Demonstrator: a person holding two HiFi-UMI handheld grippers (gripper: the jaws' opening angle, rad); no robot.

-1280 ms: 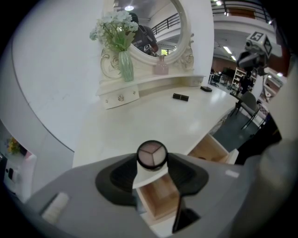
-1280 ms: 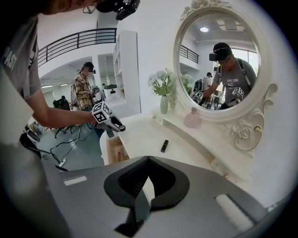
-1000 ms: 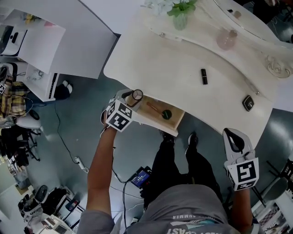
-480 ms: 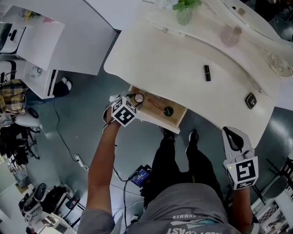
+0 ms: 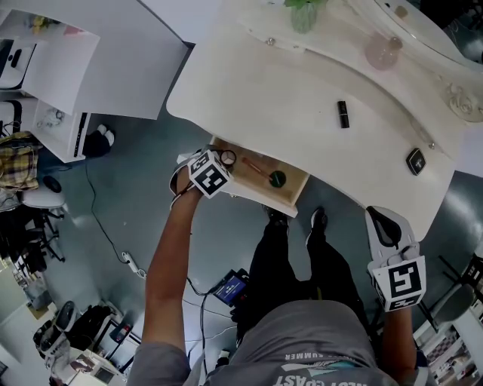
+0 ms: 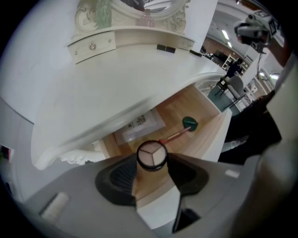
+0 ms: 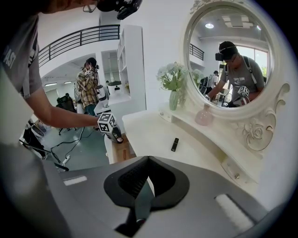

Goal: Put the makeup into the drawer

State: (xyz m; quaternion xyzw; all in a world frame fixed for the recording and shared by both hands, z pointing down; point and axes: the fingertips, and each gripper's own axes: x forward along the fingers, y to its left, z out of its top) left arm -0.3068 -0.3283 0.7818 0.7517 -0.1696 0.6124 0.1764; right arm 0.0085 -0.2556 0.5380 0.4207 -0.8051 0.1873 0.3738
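Observation:
My left gripper (image 5: 221, 161) is shut on a round compact (image 5: 228, 157) with a black rim and three pale shades. It hangs over the left end of the open wooden drawer (image 5: 293, 197). In the left gripper view the compact (image 6: 151, 155) sits between the pads (image 6: 122, 173) above the drawer floor (image 6: 173, 115), where a green-headed brush (image 6: 188, 123) and a flat packet (image 6: 139, 124) lie. A black lipstick (image 5: 343, 114) lies on the white dressing table (image 5: 264, 90). My right gripper (image 5: 389, 229) is shut and empty, off the table's right front edge.
A small dark case (image 5: 415, 161) lies near the table's right edge. A pink bottle (image 5: 379, 51) and a vase (image 5: 304, 15) stand on the back shelf below the oval mirror (image 7: 233, 51). White cabinets (image 5: 53, 68) stand at the left. My legs are below the drawer.
The left gripper has sunk with the compact, from above the drawer's left corner down toward the drawer. The right gripper has stayed where it was.

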